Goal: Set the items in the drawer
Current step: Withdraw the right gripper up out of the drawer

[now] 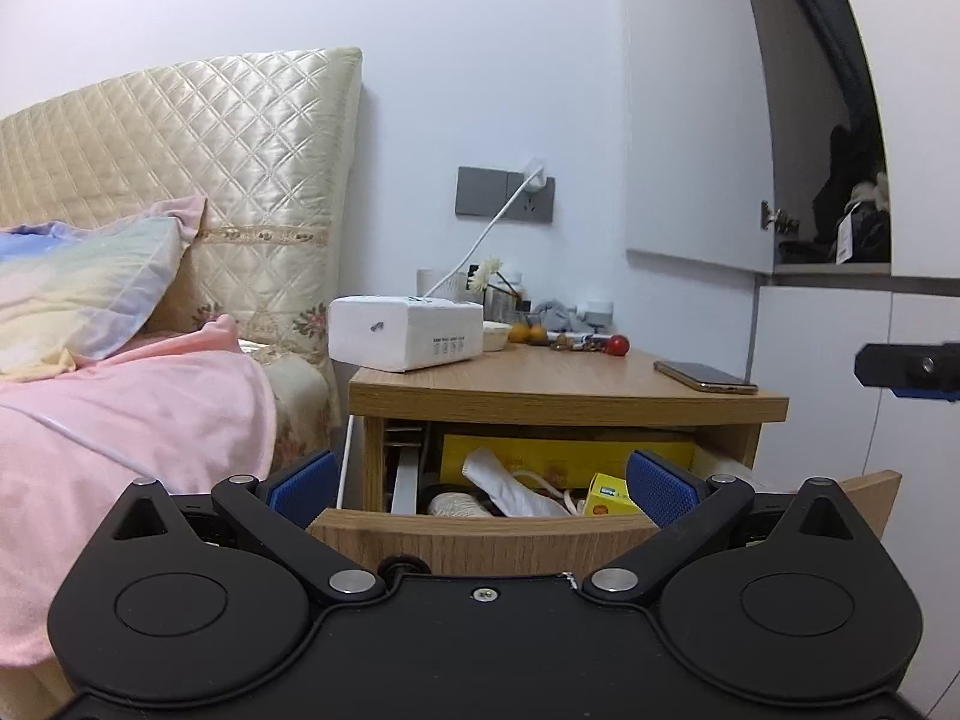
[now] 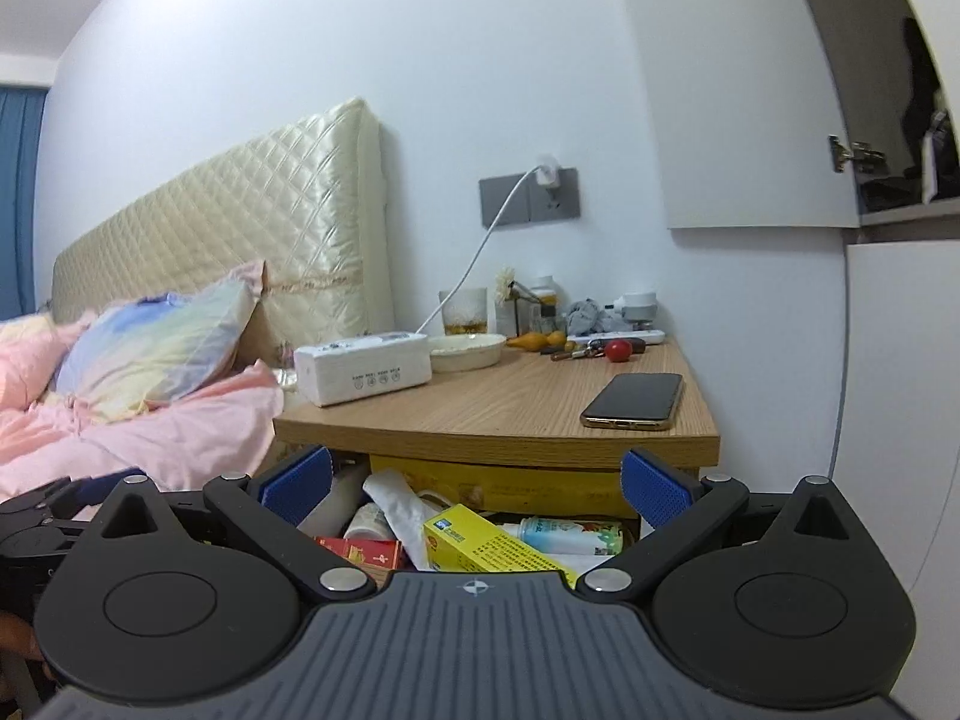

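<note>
A wooden nightstand [image 1: 564, 387] [image 2: 480, 414] stands beside the bed with its top drawer [image 1: 480, 531] pulled out. Inside lie a yellow box [image 2: 480, 543], a white wrapped roll [image 1: 510, 483], a red packet [image 2: 366, 552] and a small bottle [image 2: 564, 531]. On top rest a dark phone [image 1: 705, 377] [image 2: 636, 399], a white tissue pack [image 1: 405, 333] [image 2: 363, 372] and a red ball [image 2: 618, 351]. My left gripper [image 1: 480, 483] is open just before the drawer front, holding nothing. My right gripper [image 2: 477, 480] hangs open over the drawer, holding nothing. Its fingertip [image 1: 906, 369] shows at the right edge of the left wrist view.
A bed with pink cover [image 1: 120, 420], pillow [image 2: 156, 354] and quilted headboard [image 1: 210, 168] is on the left. Back of the nightstand holds a bowl [image 2: 468, 351], a glass [image 2: 465, 312], small bottles and a power strip [image 2: 618, 336]. A white cabinet [image 2: 900, 390] stands on the right.
</note>
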Demonstrator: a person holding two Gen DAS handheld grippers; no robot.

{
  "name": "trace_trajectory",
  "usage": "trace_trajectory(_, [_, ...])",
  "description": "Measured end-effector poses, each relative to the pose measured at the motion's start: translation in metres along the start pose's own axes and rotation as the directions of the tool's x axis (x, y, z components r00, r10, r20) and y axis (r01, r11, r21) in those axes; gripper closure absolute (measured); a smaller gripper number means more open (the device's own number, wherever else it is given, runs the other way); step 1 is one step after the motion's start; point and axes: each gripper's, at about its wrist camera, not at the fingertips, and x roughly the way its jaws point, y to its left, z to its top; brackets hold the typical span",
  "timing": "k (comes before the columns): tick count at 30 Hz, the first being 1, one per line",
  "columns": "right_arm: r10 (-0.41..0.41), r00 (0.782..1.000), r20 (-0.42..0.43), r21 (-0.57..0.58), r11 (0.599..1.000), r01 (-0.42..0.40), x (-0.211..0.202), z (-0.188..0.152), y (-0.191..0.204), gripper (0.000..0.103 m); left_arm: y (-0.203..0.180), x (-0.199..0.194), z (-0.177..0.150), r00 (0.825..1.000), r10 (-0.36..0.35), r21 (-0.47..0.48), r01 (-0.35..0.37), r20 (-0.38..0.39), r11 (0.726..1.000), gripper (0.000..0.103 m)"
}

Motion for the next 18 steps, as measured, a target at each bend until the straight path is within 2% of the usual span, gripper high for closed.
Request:
trace_trajectory(5, [0.009,0.999,0.053,-0.01,1.0,-0.008,-0.01,-0.009,-0.004,0.0,-0.019,-0.003,0.006,0.999,0.012,0.037,-0.013,0.037,0.999,0.001])
trace_trajectory(7, [0.015,0.999,0.047,0.002,1.0,-0.015,-0.014,-0.012,-0.009,0.0,-0.027,-0.002,0.009,0.999,0.015,0.06,-0.017,0.035,0.998,0.001])
trace_trajectory(10, [0.027,0.998,0.059,0.012,1.0,-0.028,-0.021,-0.017,-0.012,0.0,-0.031,-0.007,0.005,0.999,0.016,0.038,-0.017,0.037,0.999,0.001])
trace_trajectory(16, [-0.002,0.994,0.107,0.035,0.999,-0.002,-0.042,-0.03,-0.011,0.0,-0.037,-0.016,-0.003,0.999,0.019,-0.008,-0.019,0.04,1.0,0.001])
trace_trajectory(18, [-0.008,0.992,0.128,0.062,0.998,0.0,-0.049,-0.035,-0.013,0.0,-0.035,-0.02,-0.009,0.999,0.02,-0.05,-0.019,0.031,0.999,0.001])
